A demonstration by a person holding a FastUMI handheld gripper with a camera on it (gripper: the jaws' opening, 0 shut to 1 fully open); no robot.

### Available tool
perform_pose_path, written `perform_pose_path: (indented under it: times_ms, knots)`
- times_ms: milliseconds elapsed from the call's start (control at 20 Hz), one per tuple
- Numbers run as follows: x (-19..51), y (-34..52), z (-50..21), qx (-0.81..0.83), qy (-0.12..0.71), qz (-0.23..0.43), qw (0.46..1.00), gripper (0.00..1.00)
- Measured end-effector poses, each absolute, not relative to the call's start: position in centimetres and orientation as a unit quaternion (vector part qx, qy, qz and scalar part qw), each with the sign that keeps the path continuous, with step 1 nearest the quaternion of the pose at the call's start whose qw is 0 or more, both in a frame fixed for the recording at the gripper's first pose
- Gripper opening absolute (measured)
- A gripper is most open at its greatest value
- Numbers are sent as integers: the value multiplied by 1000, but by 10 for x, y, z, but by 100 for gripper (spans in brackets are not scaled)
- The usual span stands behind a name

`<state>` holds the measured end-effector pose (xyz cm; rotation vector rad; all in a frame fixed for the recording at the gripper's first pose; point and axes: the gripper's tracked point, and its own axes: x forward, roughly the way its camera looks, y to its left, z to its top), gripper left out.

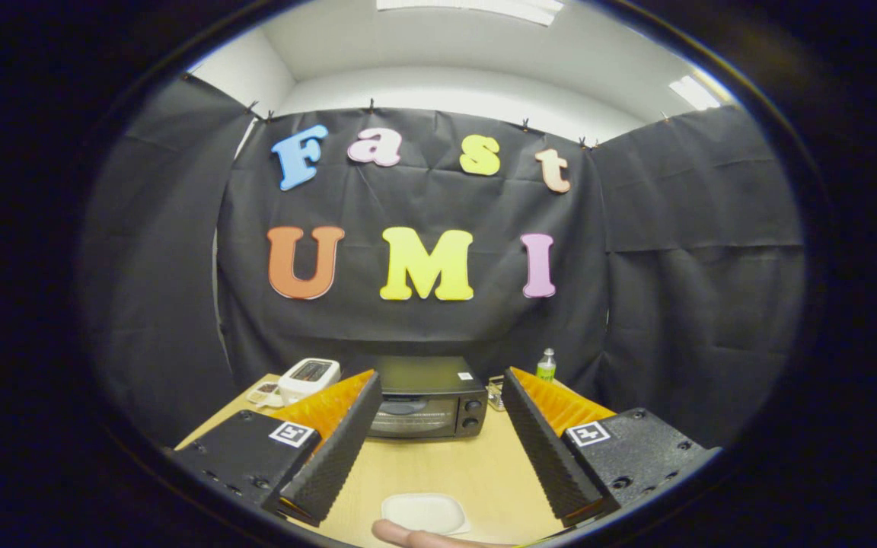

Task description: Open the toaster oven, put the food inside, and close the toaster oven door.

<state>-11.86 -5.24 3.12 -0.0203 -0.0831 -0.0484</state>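
gripper [435,434] open, toaster oven [427,397] beyond — door closed

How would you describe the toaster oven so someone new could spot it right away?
Start at the wooden table and look beyond the open gripper fingers to its far edge. The toaster oven sits there, door shut. It is the black box with two round knobs, unlike the white appliance beside it.

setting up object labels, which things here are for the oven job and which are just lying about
For the job: toaster oven, door closed; white plate between the fingers; gripper, open and holding nothing.

Lying about: white appliance left of the oven; green-labelled bottle to its right.
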Motion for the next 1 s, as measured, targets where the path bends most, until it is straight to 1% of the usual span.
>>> perform_pose_path:
  times_ms: [250, 600, 750, 1000]
  knots:
    - [-139, -51, 43, -5, -62, -15, 998, 100]
    - [-135, -39, 28, -3, -42, 10, 999, 100]
    - [-135, -43, 30, -3, -45, 5, 999, 100]
    - [-137, -34, 26, -16, -43, 17, 999, 100]
